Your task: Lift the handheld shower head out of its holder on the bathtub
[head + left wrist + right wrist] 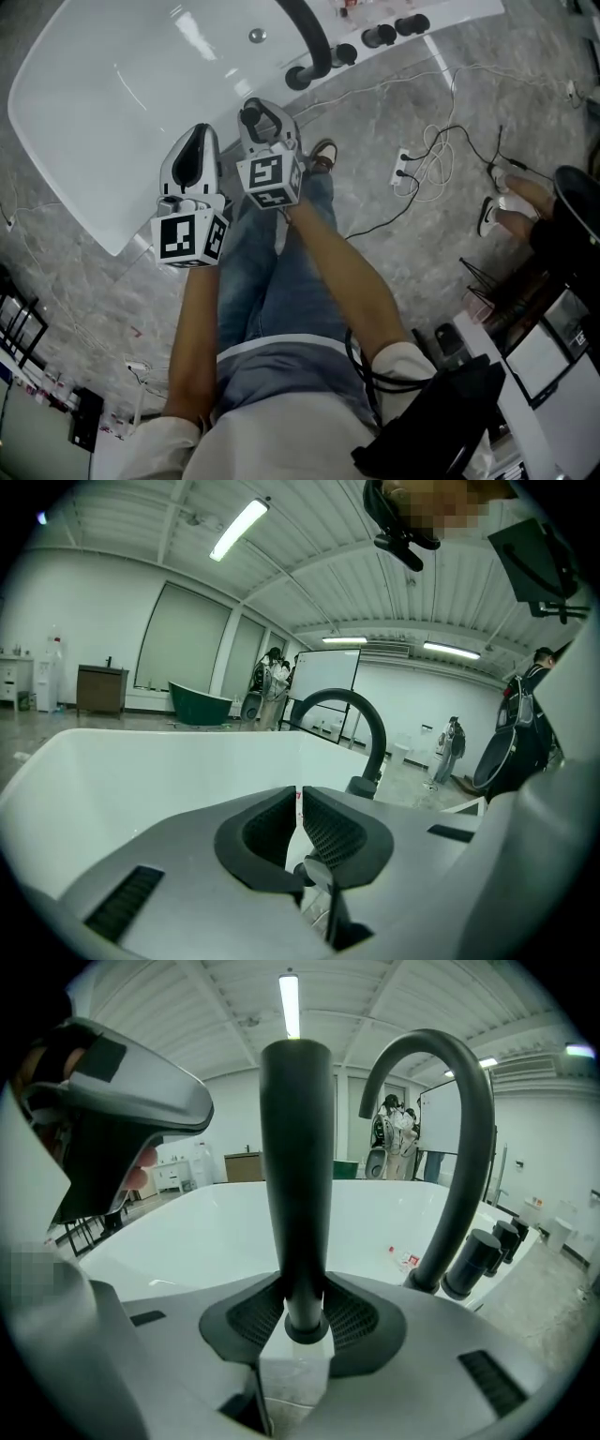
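- Grey floor, white bathtub (pixel 94 131) upper left.
- My right gripper (pixel 302 1314) is clamped on the shower head (pixel 296 1166), upright mid-frame at the tub edge.
- My left gripper (pixel 298 819): jaws together, empty.
- Grip looks made; next I lift straight up.

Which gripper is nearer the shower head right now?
Right. The right gripper is clamped on the shower head; the left gripper is off to its left, shut and empty.

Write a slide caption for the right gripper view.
Right gripper clamps the upright black handheld shower head beside the arched faucet at the white bathtub.
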{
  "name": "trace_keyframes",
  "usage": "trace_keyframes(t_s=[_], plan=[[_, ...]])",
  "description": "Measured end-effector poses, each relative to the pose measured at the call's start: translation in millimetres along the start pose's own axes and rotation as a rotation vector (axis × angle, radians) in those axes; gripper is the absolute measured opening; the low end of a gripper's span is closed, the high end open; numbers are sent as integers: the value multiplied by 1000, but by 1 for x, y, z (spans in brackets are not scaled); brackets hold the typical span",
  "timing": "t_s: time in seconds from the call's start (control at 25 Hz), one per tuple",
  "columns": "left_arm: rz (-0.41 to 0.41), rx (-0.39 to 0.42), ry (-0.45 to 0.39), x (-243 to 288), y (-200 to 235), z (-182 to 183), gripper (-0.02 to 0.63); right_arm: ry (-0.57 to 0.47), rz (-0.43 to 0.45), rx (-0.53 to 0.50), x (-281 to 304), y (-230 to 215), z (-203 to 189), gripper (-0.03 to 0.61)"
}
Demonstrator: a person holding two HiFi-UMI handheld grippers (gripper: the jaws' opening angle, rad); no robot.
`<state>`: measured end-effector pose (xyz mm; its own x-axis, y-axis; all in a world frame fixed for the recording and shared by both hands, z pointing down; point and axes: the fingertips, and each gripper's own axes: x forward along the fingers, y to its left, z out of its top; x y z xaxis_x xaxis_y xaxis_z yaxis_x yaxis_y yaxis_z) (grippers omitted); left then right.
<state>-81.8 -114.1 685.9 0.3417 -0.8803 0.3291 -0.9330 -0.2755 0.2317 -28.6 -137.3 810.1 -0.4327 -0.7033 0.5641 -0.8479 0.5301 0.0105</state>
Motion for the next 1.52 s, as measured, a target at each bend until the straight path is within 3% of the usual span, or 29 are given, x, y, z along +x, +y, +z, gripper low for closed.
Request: trace_keyframes(t_s=[0.2,0.36,0.48,0.6,0.68,0.84,0.96,1.12,1.28,1.52], plan=[[-11,7,-4,-5,-12,20,18,-21,22,48,-41,-13,21,138],[-18,18,-7,-28,-15,58,18,-74,21,74,-106,-9,70,138],[-36,-1,-42,-56,-24,111,18,-132,40,86,-167,-1,133,138],[-137,-41,-108,-84,-51,172,18,-204,58,76,-232,4,208,138],[-176,-27,-120,-109,-64,207,18,-275,72,51,-277,15,258,138],[-185,-20,-164,-166,-80,283,18,-370,89,106,-367,38,345,138],[-182,-33,-222,-207,-100,342,18,-370,115,143,-434,46,391,138],[-202,-33,-311,-245,-124,410,18,-455,110,144,-499,47,451,138],[-208,-2,-360,-270,-130,448,18,-499,126,132,-532,59,481,138],[-192,-1,-384,-284,-123,461,18,-491,159,114,-541,78,487,138]])
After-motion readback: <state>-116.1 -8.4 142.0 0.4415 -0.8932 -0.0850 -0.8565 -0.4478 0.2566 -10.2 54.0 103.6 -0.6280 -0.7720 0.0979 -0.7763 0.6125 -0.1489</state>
